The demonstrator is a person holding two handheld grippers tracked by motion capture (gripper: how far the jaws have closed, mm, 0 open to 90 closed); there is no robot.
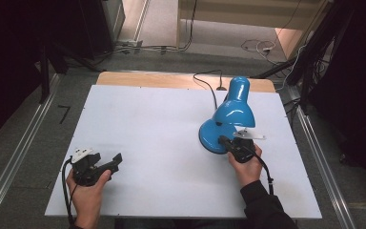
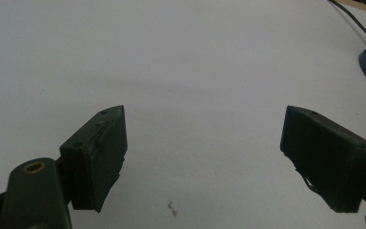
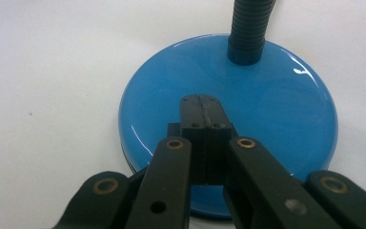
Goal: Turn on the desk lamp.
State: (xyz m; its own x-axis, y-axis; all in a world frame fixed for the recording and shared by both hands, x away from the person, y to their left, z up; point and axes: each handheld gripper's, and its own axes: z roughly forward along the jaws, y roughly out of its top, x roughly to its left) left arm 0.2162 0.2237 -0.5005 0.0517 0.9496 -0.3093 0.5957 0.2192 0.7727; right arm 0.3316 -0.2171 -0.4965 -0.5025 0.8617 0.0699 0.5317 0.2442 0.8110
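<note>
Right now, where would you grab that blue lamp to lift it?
By the black ribbed neck, low, where it meets the round base, coming from the person's side. The base is wide, flat and glossy, too broad for jaws; the neck is narrow and ridged. The right gripper is shut over the base.

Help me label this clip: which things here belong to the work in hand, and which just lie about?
In the work:
- blue desk lamp
- right gripper, jaws shut over the lamp's base
- lamp's black cord

Lying about:
- left gripper, open over bare table
- floor cables
</note>
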